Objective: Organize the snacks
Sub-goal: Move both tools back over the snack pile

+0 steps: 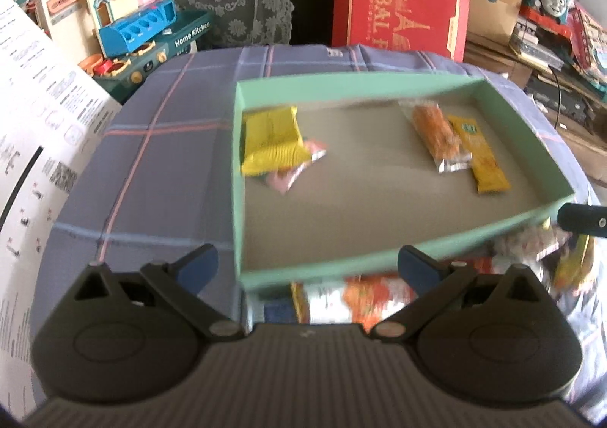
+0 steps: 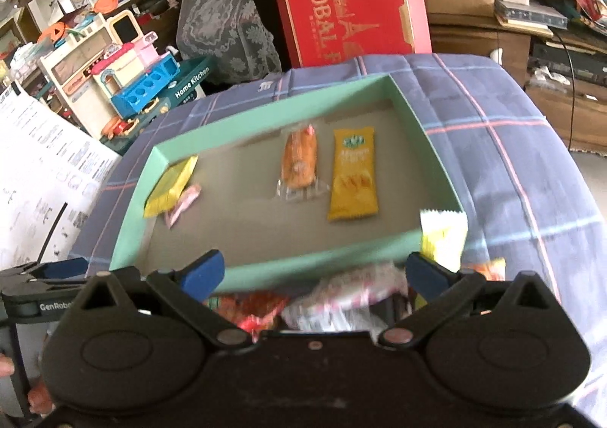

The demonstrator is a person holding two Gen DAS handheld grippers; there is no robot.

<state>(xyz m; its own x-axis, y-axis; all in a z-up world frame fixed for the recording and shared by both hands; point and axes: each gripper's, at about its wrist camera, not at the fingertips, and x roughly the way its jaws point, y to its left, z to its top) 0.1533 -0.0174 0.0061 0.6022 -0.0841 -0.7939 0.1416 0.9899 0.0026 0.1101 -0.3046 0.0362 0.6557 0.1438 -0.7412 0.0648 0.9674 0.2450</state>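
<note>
Mint-green cardboard forms the shallow box point(image 1: 379, 87) into which snacks are being sorted on a desk draped in blue plaid cloth point(image 1: 151, 162). At the box's left end a yellow packet point(image 1: 271, 141) is seen lying over a pink wrapper point(image 1: 292, 172); toward the right, a clear-wrapped orange pastry point(image 1: 436, 132) and a long yellow bar point(image 1: 480, 155) are laid side by side, touching or nearly so. Outside the near wall, a loose heap of unsorted packets point(image 2: 341, 295) is left on the cloth, with a white-and-yellow sachet point(image 2: 444, 234) propped against the box's front right corner.

Both tools are held spread wide and empty: the left tool point(image 1: 307, 265) over the near wall, the right tool point(image 2: 315, 272) directly above the heap. The next pick is judged best made by the right tool, lowered squarely so that a single wrapper is pinched at its middle, not its slippery crimped end. The foil packets look light and crinkly, and overlapping neighbours could be dragged along if the close is rushed. The middle of the box floor is open for placement.
</note>
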